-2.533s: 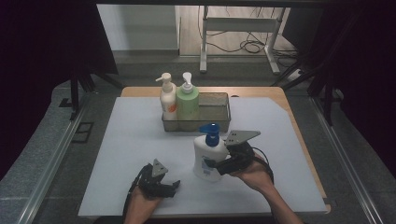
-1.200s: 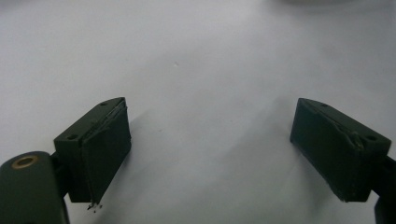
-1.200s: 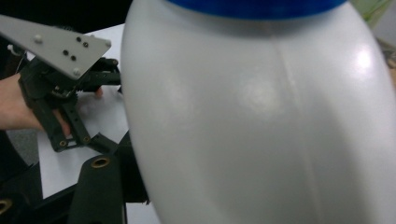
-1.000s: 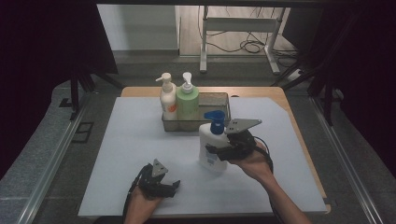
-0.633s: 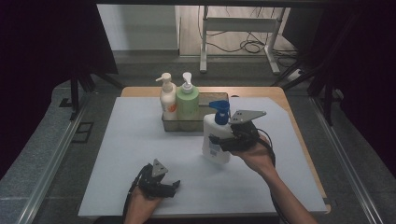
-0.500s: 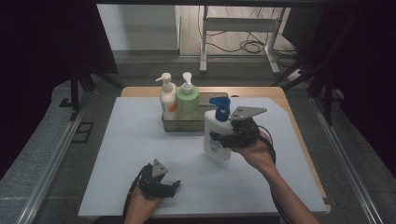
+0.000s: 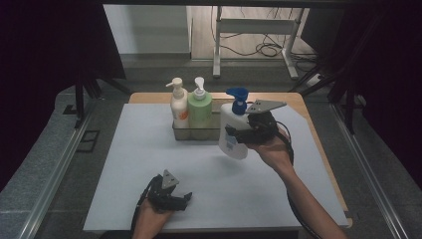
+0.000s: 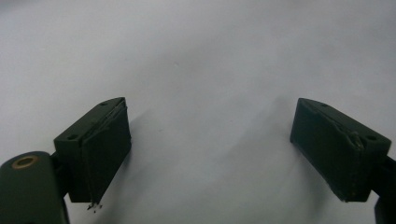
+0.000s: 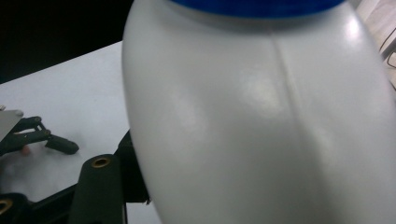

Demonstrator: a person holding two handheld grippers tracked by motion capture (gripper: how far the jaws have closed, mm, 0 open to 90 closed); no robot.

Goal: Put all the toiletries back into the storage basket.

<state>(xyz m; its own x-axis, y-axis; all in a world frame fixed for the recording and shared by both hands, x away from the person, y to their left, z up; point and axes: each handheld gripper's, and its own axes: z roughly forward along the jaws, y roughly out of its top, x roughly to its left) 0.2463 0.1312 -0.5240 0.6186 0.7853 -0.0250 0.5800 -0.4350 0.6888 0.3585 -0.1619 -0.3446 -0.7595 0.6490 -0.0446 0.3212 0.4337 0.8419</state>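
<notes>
The white bottle with a blue pump top (image 7: 234, 130) hung tilted in the air above the white worktop (image 7: 129, 164), just in front of the right end of the clear tray (image 7: 211, 132). Its blue cap leaned back toward the tray and its base toward the person. A small blue label showed low on its front. In the right tool view its white body (image 9: 261, 121) sat close to the lens, with a seam down the side and the blue cap band at the top edge.

The right tool (image 7: 238, 137) pinched this bottle at its middle, jaws pressed against the body from the right side, with the grey 3-cornered plate level on top. The hand and forearm reached in from the lower right, a cable trailing along the arm.

Behind the bottle, the tray stood near the far edge of the worktop. It held 2 upright pump bottles in its left half: a cream bottle (image 7: 178, 107) with an orange mark, and a pale green bottle (image 7: 199, 107) touching it on the right. The tray's right half held nothing.

The left tool (image 7: 185, 200) rested low on the worktop near the front edge, well apart from the bottle. Its jaws were spread wide with only bare white surface between them (image 8: 210, 154).
</notes>
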